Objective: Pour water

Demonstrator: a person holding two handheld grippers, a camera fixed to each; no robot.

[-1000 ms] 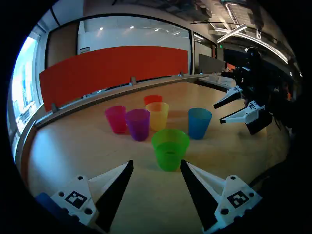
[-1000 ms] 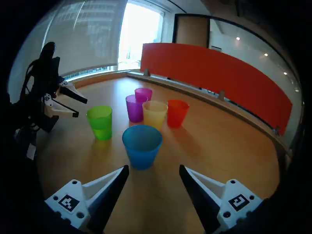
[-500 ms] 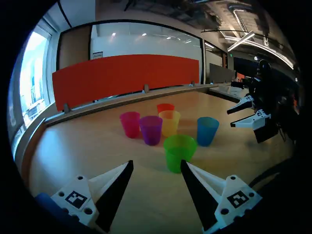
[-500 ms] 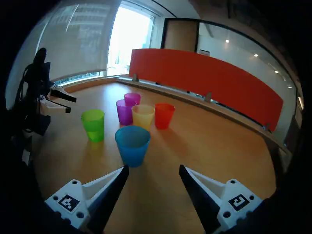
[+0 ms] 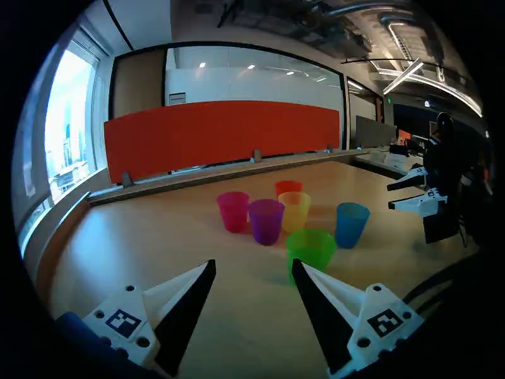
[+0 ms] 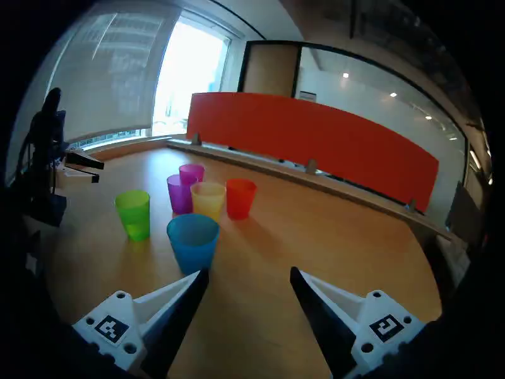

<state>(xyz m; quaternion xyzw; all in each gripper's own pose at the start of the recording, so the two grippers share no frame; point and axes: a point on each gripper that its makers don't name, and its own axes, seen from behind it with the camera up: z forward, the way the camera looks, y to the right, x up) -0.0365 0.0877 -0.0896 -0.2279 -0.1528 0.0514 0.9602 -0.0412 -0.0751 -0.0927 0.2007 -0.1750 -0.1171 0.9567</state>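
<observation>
Several coloured plastic cups stand in a cluster on a wooden table [image 5: 158,240]. In the left gripper view the green cup [image 5: 310,251] is nearest, just past the right finger of my open left gripper [image 5: 252,278]; behind it stand blue [image 5: 351,224], purple [image 5: 266,221], pink [image 5: 233,211], yellow [image 5: 294,211] and red [image 5: 288,188] cups. In the right gripper view the blue cup [image 6: 192,242] sits just ahead and left of my open right gripper [image 6: 248,283], with green [image 6: 133,214], purple [image 6: 180,193], pink [image 6: 191,172], yellow [image 6: 207,200] and red [image 6: 240,198] beyond. Nothing is held.
A long red divider panel [image 5: 221,132] runs along the table's far edge [image 6: 303,174]. The right gripper [image 5: 413,192] hangs at the right of the left gripper view; the left gripper [image 6: 79,165] hangs at the far left of the right gripper view. Bright windows [image 6: 186,79] lie beyond.
Both grippers have drawn back from the cups, which now look smaller and farther off. The green and blue cups have slid toward the fingers' sides. Both grippers stayed open.
</observation>
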